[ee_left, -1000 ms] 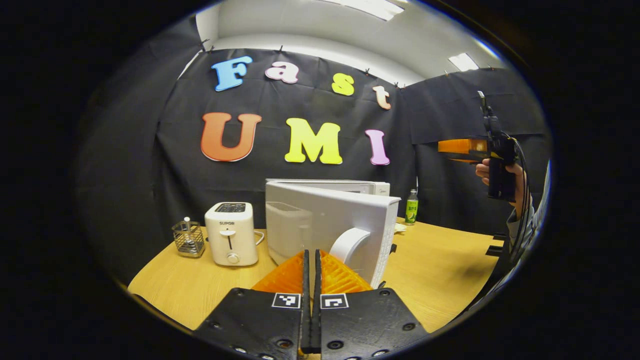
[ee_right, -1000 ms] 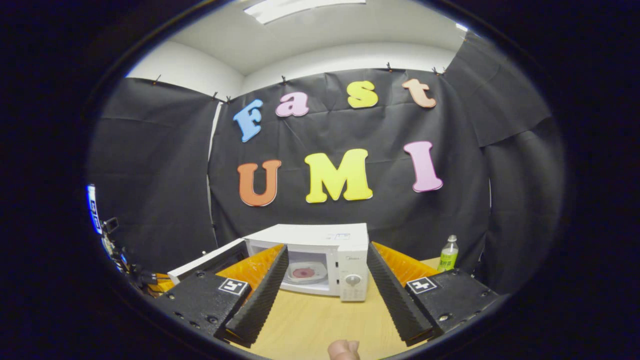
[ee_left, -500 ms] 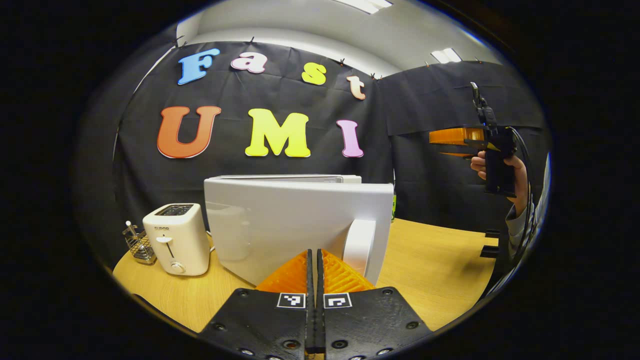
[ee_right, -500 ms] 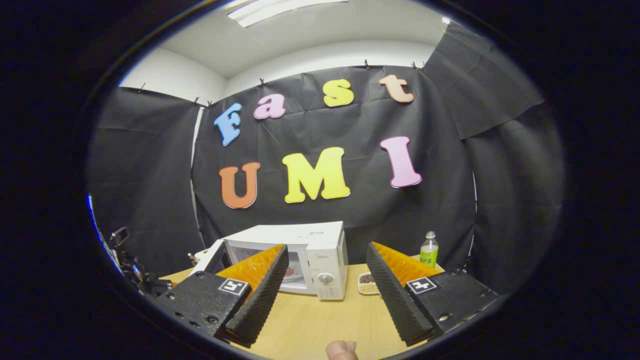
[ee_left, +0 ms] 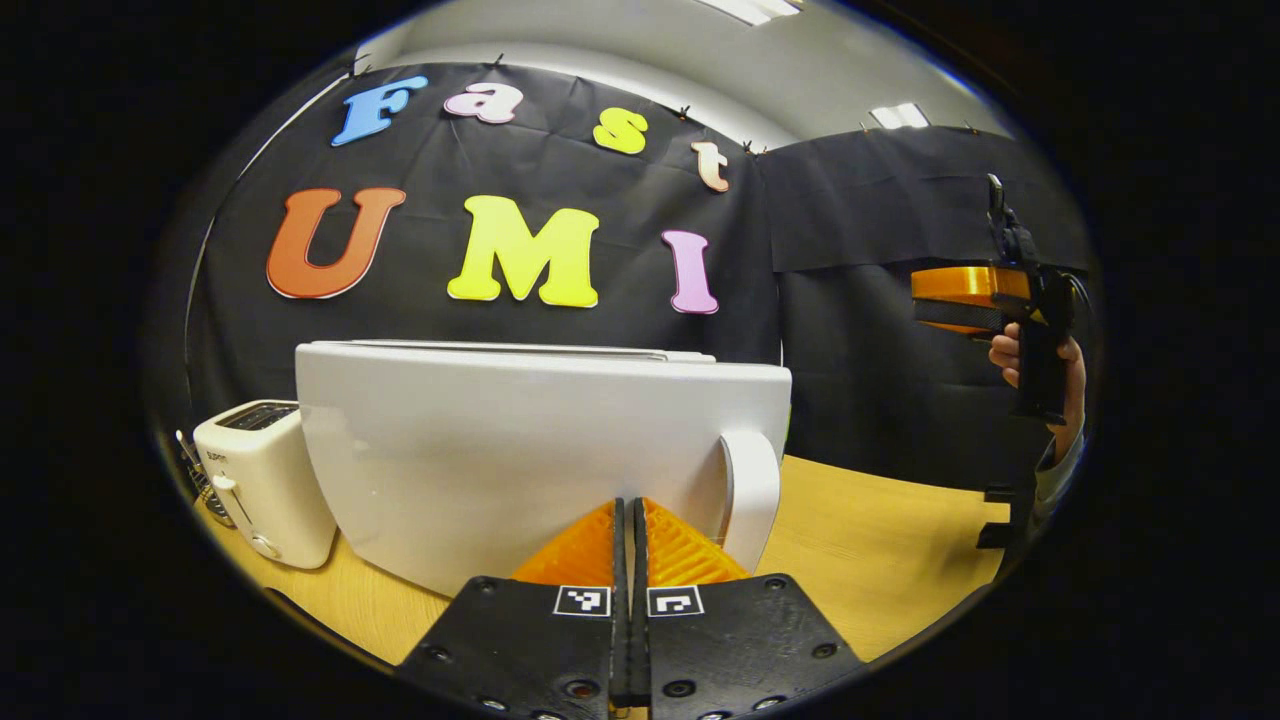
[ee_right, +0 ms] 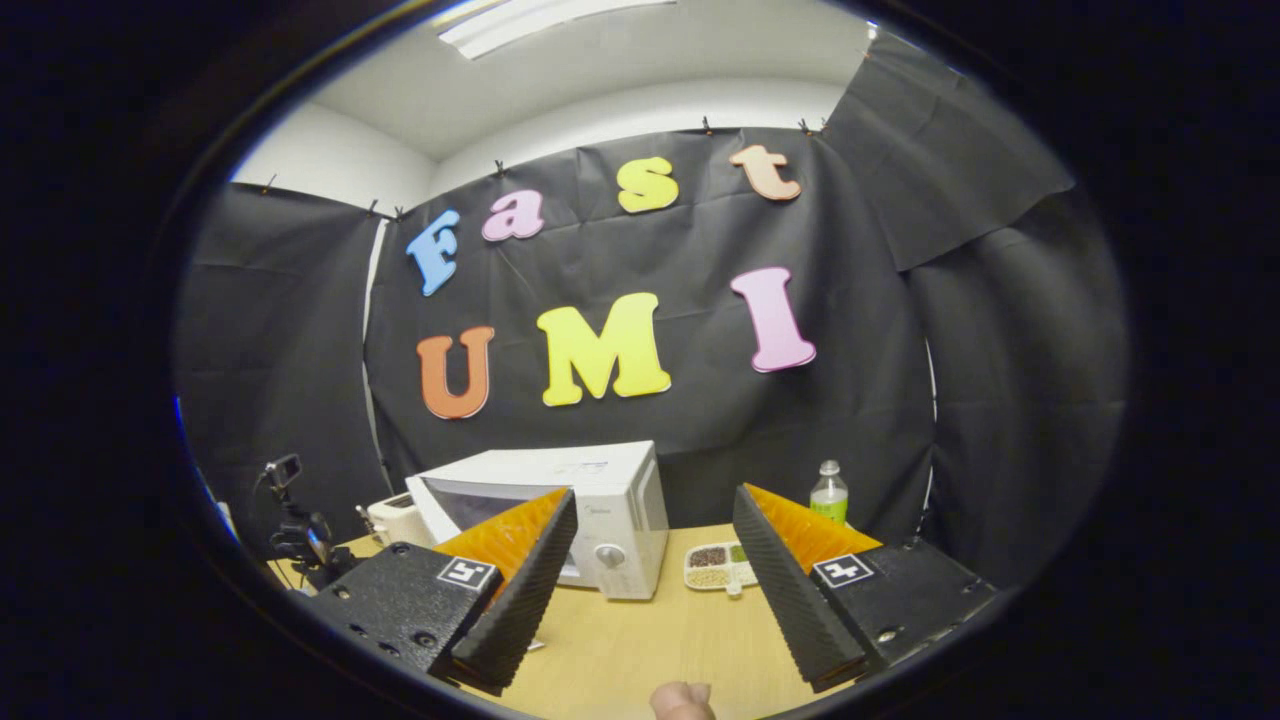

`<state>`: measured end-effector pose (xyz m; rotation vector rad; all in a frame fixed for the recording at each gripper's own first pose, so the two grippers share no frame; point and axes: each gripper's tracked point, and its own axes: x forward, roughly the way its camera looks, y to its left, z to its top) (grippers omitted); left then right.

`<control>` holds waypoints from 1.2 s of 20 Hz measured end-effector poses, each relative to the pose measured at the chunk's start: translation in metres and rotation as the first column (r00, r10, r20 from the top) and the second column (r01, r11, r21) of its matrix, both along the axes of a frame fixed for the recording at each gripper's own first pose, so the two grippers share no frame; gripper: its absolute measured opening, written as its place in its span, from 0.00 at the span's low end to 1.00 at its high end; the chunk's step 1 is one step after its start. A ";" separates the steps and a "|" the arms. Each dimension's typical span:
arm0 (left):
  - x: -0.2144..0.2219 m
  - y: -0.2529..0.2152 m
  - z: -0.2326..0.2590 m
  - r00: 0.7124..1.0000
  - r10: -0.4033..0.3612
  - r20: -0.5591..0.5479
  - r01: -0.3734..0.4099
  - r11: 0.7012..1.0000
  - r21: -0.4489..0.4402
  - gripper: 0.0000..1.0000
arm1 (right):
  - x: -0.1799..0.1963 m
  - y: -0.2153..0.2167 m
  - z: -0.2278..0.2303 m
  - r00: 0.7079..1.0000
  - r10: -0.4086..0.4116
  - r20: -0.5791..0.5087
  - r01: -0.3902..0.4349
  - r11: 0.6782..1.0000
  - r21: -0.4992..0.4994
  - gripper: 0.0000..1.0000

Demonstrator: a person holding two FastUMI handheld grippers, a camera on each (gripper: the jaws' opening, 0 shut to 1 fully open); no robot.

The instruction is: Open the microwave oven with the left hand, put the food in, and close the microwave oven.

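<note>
The left tool point(ee_left: 625, 520), fingers pressed together and empty, sits right against the microwave door point(ee_left: 540, 450) just ahead of it, beside the handle point(ee_left: 752, 495); closing looks nearly finished. The right tool point(ee_right: 648, 560) hangs wide open, holding nothing, well back from the microwave point(ee_right: 560, 510). Next, a firm push forward should latch the door.

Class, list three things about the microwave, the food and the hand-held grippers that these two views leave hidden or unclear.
- Left gripper view: the white microwave door hides the oven's inside and any food.
- Left gripper view: door contact by the left hand-held gripper is unclear.
- Right gripper view: the white divided tray is too small to identify its contents.
</note>
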<state>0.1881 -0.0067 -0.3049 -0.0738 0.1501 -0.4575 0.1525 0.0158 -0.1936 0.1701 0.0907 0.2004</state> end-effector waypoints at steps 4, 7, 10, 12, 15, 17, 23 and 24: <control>0.033 -0.016 -0.009 0.999 0.035 -0.010 -0.035 0.999 0.039 0.00 | 0.002 -0.004 -0.004 1.000 0.025 -0.007 -0.025 1.000 0.014 1.00; 0.058 -0.024 -0.012 0.998 0.059 -0.007 -0.058 0.997 0.047 0.00 | 0.011 -0.013 -0.010 1.000 0.024 -0.012 -0.024 0.999 0.025 1.00; 0.085 -0.029 -0.021 0.996 0.082 -0.022 -0.081 0.996 0.044 0.00 | 0.016 -0.020 -0.023 0.999 0.021 -0.036 -0.019 0.999 0.034 1.00; 0.100 -0.032 -0.028 0.995 0.098 -0.036 -0.096 0.994 0.048 0.00 | 0.018 -0.019 -0.025 0.998 0.043 -0.034 -0.041 0.998 0.048 1.00; 0.117 -0.039 -0.031 0.993 0.112 -0.040 -0.109 0.992 0.061 0.00 | 0.020 -0.022 -0.033 0.997 0.064 -0.030 -0.063 0.997 0.032 0.90; 0.119 -0.058 -0.021 0.998 0.060 -0.021 -0.059 0.997 0.051 0.00 | 0.021 -0.022 -0.034 0.997 0.074 -0.017 -0.074 0.997 0.018 0.90; 0.130 -0.055 -0.017 0.986 0.163 -0.042 -0.161 0.985 0.057 0.00 | 0.018 -0.028 -0.044 0.997 0.069 -0.041 -0.068 0.997 0.025 1.00; 0.129 -0.055 -0.016 0.984 0.173 -0.044 -0.170 0.984 0.050 0.00 | 0.016 -0.029 -0.045 0.997 0.065 -0.049 -0.064 0.998 0.028 1.00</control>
